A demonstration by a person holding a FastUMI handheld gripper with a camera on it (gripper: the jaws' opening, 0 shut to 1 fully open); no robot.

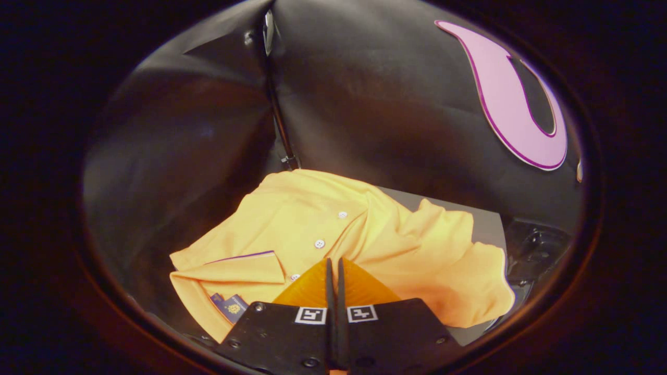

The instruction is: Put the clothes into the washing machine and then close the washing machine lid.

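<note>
Closed tongs (pixel 334 271) over shirt (pixel 365 234)

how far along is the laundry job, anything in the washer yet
Nothing looks done yet. The orange polo shirt lies spread on a grey surface against the booth wall, just ahead of the gripper. In hand: the jaws are closed together with no cloth visibly between them, poised at the shirt's placket. Left: grip the shirt, put it into the washing machine, then close the lid.

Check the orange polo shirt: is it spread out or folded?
Loosely spread and rumpled: the orange polo shirt lies open, collar and button placket showing, just ahead of the shut tool.
</note>
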